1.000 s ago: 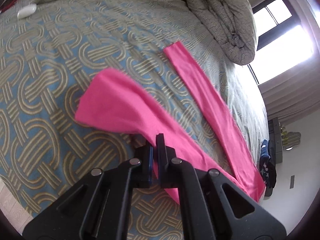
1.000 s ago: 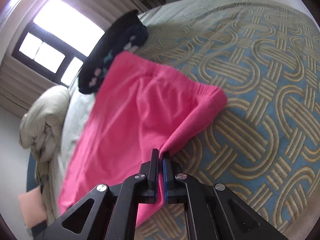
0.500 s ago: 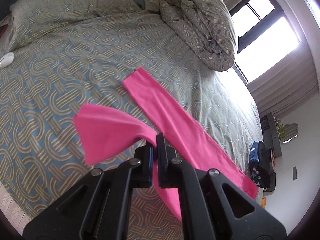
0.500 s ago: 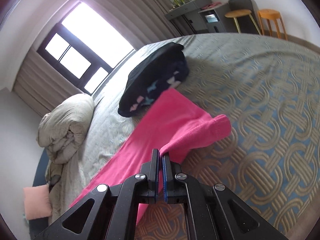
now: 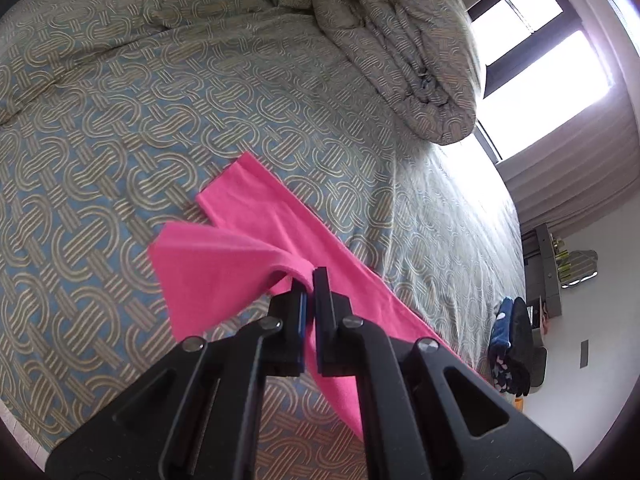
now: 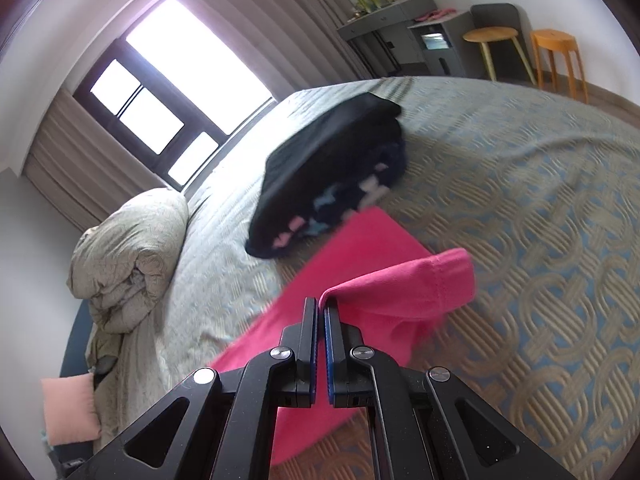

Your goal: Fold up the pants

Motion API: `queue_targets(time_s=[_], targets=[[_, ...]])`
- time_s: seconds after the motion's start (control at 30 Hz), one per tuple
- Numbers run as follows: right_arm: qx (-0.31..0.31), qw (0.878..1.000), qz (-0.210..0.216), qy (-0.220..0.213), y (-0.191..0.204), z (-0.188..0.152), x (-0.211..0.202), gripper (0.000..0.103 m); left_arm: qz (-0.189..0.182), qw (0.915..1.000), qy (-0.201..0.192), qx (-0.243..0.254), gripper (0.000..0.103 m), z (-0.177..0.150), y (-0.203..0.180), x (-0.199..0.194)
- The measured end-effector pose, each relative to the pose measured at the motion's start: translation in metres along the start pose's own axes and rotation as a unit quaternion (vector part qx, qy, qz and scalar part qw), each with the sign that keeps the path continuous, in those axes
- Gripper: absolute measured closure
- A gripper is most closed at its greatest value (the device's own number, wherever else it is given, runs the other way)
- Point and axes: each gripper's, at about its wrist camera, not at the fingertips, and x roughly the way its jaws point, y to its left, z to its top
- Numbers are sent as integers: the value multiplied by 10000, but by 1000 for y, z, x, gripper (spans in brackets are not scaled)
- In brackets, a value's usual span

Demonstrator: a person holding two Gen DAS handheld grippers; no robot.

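The pink pants lie on the patterned bedspread. One leg lies flat and long. My left gripper is shut on the hem end of the other leg and holds it lifted above the flat leg. My right gripper is shut on the waistband end of the pants, lifted off the bed and doubled over the flat part.
A rolled duvet lies at the head of the bed near the window. A dark folded garment pile sits on the bed just beyond the pants. A pink cushion lies at the left. Stools and a desk stand past the bed.
Both grippers have risen and carried their pink ends across toward the flat leg. The lifted leg now hangs over the flat one. The waistband has folded over more.
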Motion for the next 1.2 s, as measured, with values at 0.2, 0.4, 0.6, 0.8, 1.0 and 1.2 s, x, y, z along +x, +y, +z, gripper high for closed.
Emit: queue_targets(time_s=[0.2,0.4,0.6,0.8,1.0,1.2], targets=[[-143,9984,-439,314,32,39,79,101,613,9963,561,-224,99,46,-14,74],[-164,9883,-1324,744,34,53,167,101,1108,9841,1264,-567,99,75,-15,163],[-452,9756,-1904,999,27,51,215,95,1681,9766,1338,47,97,79,-34,201],[-850,9657,-2183,1121,18,54,221,73,1890,9744,1213,-85,91,97,-13,186],[-1771,9431,-2754,585,26,56,190,45,2149,9751,546,0,66,113,21,126],[-2052,9422,-2620,385,20,23,138,38,1323,9858,1005,248,57,65,39,112]])
